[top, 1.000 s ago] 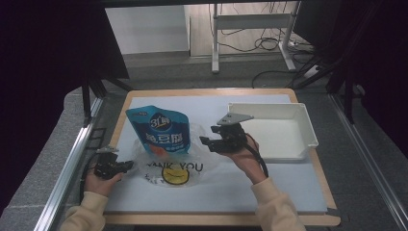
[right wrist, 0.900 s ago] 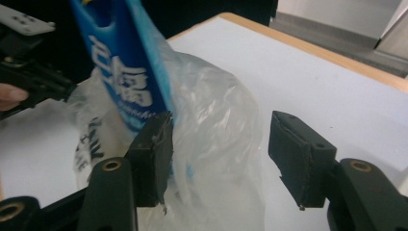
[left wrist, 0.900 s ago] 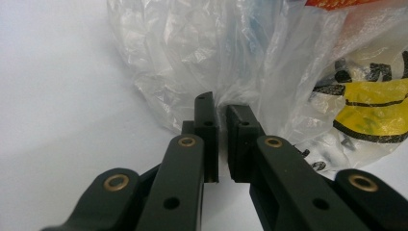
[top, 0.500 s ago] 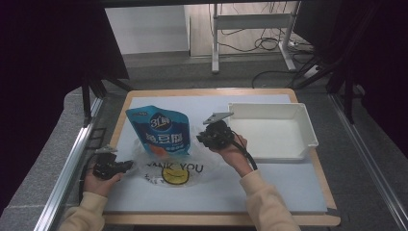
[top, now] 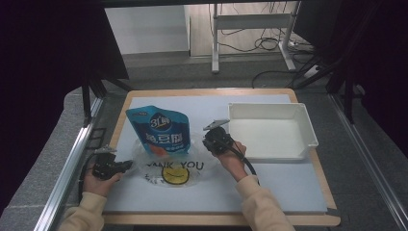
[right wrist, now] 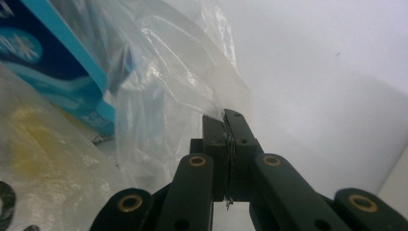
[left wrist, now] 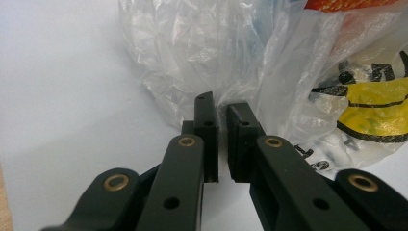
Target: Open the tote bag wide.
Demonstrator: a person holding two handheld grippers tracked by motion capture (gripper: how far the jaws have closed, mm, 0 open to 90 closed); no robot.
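Observation:
A clear plastic bag (top: 173, 169) printed with THANK YOU and a yellow smiley lies on the pale mat. A blue stand-up pouch (top: 161, 129) sits with its lower part inside the bag's mouth. My left gripper (top: 126, 165) lies low at the bag's left edge. In the left gripper view (left wrist: 221, 103) its jaws are pinched on the crumpled film (left wrist: 192, 53). My right gripper (top: 206, 142) is at the bag's right edge. Its jaws have just been closing and now clamp a fold of film (right wrist: 168, 57) at the tips (right wrist: 226, 118). The pouch (right wrist: 43, 57) shows to its left.
An empty white tray (top: 308, 130) stands at the right of the mat, just beyond the right hand. The mat (top: 279, 187) rests on a wooden board with metal rails along both sides. Bare mat stretches in front of the tray.
My right gripper has come left and down from beside the tray to the bag's right edge and closed on the film. The left gripper and the pouch stay put.

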